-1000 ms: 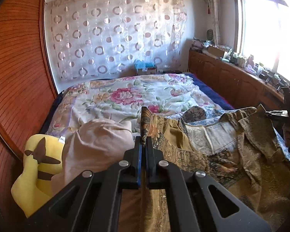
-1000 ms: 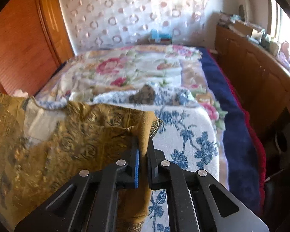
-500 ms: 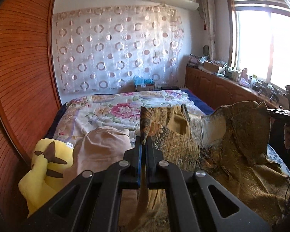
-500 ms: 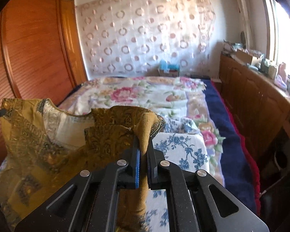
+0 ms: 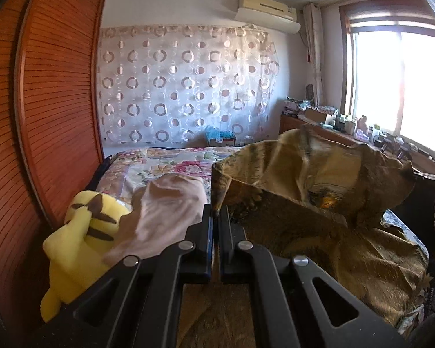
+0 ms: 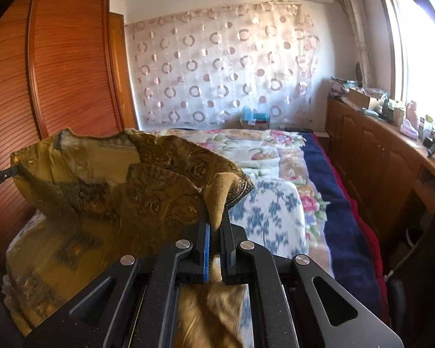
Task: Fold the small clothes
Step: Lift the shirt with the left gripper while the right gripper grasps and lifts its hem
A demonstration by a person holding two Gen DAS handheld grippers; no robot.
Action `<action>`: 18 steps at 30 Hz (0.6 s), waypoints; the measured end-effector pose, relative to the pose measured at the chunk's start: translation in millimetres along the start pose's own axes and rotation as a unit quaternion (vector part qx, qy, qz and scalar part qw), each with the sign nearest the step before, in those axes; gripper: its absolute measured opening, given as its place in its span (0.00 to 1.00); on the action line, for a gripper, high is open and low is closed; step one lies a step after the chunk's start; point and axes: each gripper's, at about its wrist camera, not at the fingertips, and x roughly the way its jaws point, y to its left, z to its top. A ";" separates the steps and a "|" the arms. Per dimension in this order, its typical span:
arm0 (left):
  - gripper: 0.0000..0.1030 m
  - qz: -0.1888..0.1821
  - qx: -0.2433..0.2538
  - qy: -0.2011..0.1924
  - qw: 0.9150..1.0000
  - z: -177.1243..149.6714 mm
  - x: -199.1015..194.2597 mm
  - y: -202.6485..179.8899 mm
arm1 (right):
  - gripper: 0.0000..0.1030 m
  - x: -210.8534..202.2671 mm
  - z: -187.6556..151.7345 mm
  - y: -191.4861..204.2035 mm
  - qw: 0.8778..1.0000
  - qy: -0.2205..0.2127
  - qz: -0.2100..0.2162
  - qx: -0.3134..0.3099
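A gold-brown patterned garment (image 5: 319,191) hangs stretched in the air above the bed between my two grippers. My left gripper (image 5: 216,217) is shut on one top corner of it. My right gripper (image 6: 214,223) is shut on the other top corner, and the cloth (image 6: 116,191) spreads away to the left of it. The garment's lower part drapes down onto the bed. The tip of the left gripper (image 6: 3,175) shows at the far left of the right wrist view. The right gripper (image 5: 432,177) shows dimly at the right edge of the left wrist view.
The bed has a floral cover (image 6: 246,150), a blue-and-white flowered cloth (image 6: 272,211) and a dark blue blanket edge (image 6: 333,203). A yellow plush toy (image 5: 75,232) and a beige garment (image 5: 165,211) lie at the left. A wooden wardrobe (image 5: 43,116) stands left, wooden cabinets (image 6: 385,168) right.
Both grippers have risen with the garment. It has lifted off the bed and now hangs higher, and the view has tilted up toward the wall and ceiling.
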 end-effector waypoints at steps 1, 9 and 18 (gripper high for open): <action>0.00 0.001 -0.002 -0.003 1.000 -2.8 -6.5 2.1 | 0.02 -7.3 -4.3 2.1 1.000 -0.001 0.000 0.001; 0.00 0.015 -0.011 0.011 1.000 -47.3 -58.8 11.2 | 0.02 -81.4 -46.4 17.1 1.000 0.002 0.004 0.003; 0.23 0.017 -0.016 0.041 0.999 -68.9 -71.3 31.2 | 0.04 -92.7 -91.2 15.9 0.997 0.076 0.021 -0.022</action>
